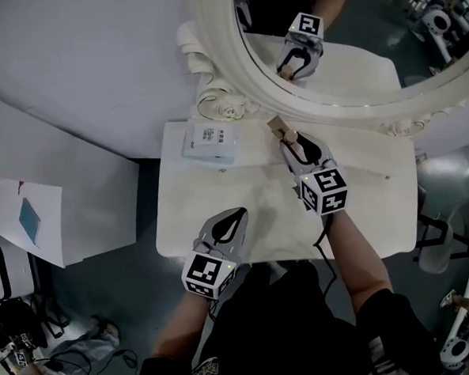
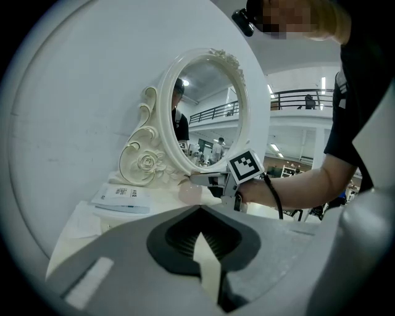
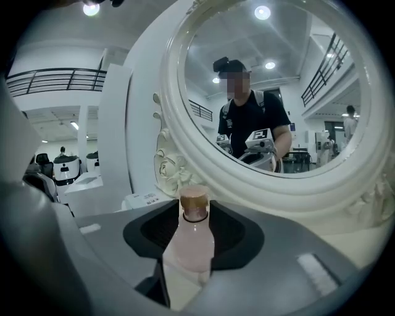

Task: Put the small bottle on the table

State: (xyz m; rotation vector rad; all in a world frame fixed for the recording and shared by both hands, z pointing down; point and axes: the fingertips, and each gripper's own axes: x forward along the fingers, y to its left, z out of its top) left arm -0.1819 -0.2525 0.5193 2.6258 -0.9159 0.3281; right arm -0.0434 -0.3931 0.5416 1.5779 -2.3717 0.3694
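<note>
The small bottle point(image 3: 192, 244) is pale pink with a tan cap and stands upright between my right gripper's jaws. My right gripper point(image 3: 194, 213) is shut on its body. In the head view this gripper point(image 1: 292, 147) holds the bottle point(image 1: 279, 128) over the back of the white table point(image 1: 220, 215), close to the mirror's base. I cannot tell whether the bottle touches the tabletop. The left gripper view shows the bottle point(image 2: 190, 192) as a pink blob. My left gripper point(image 1: 236, 216) is shut and empty over the table's front edge, its jaws point(image 2: 199, 208) meeting at the tips.
An ornate white oval mirror point(image 1: 236, 79) stands at the table's back and reflects my right gripper. A flat white box with print point(image 1: 209, 142) lies at the back left by the carved rose point(image 1: 223, 106). A sheet of paper point(image 1: 29, 219) lies on a surface at the left.
</note>
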